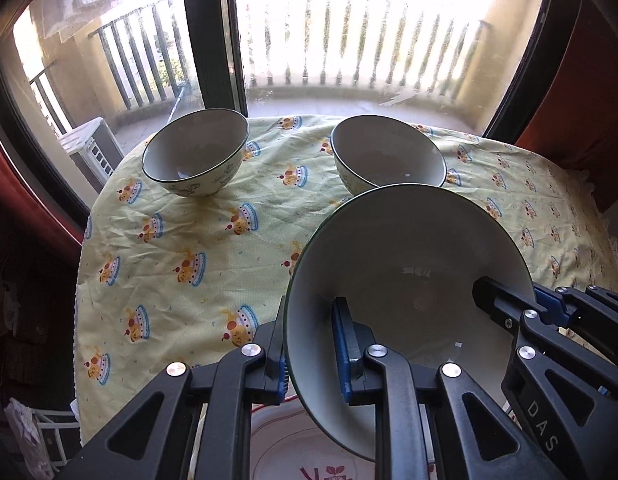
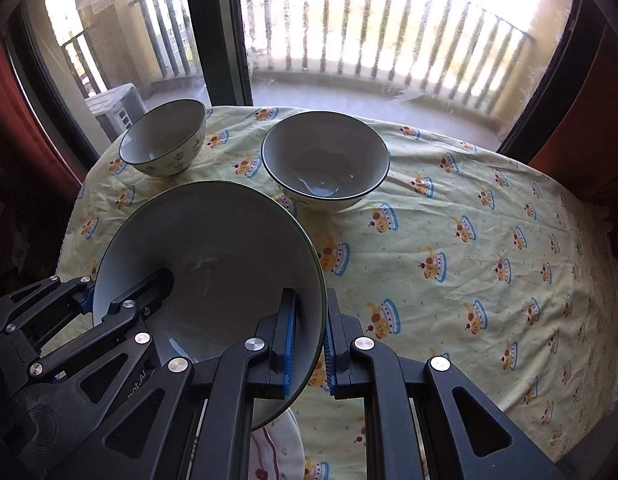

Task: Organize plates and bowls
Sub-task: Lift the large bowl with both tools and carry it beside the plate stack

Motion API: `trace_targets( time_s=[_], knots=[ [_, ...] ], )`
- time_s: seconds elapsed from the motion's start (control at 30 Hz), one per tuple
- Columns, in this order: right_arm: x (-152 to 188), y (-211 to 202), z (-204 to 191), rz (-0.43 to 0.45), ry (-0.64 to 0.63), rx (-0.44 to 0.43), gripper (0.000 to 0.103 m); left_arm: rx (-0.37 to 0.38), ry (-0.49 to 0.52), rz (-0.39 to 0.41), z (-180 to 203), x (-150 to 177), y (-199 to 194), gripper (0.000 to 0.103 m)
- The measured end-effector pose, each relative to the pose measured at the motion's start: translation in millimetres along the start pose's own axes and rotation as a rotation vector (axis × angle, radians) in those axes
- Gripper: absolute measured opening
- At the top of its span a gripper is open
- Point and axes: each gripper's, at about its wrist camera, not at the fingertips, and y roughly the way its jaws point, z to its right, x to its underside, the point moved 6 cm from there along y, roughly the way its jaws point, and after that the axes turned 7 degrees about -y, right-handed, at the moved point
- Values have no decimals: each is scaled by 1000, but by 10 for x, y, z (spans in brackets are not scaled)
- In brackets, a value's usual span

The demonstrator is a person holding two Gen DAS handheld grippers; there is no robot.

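**A:** Left wrist view first: your left tongs are clamped on the near left rim of the big bowl, one blue pad inside the wall, the other outside. The bowl fills the lower right of the frame, tilted so you look into it, and it is off the surface.

**B:** And the other side of it?

**A:** At the right edge of that frame your right tongs grip the opposite rim the same way, one finger inside the bowl. In the right wrist view the right tongs are closed on the bowl's rim at lower centre, and the bowl sits at lower left. The left tongs show at its far left rim.

**B:** What else is on the surface?

**A:** Two smaller bowls stand upright on the yellow patterned tablecloth, well apart from each other. In the left wrist view the flower-printed bowl is at upper left, and the second bowl is at upper centre, just behind the rim of the one you hold. In the right wrist view they are the flower-printed bowl and the second bowl.

**B:** Anything below the held bowl?

**A:** A white plate with a red print lies at the bottom edge, under your tongs; the right wrist view shows a slice of it too.
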Motion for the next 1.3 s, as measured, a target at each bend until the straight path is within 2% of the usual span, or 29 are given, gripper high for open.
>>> trace_targets(
  time_s=[0.3, 0.73, 0.93, 1.3],
  knots=[
    [355, -176, 417, 9, 19, -13, 15, -17, 8, 13, 478, 218, -114, 16],
    [893, -258, 1190, 0, -33, -15, 15, -25, -18, -70, 1298, 806, -11, 16],
    [1164, -171, 1343, -40, -59, -56, 15, -60, -72, -99, 1422, 1040, 70, 16],
    [1511, 49, 1333, -92, -83, -142, 15, -134, -149, -106, 1402, 1283, 165, 16]
  ],
)
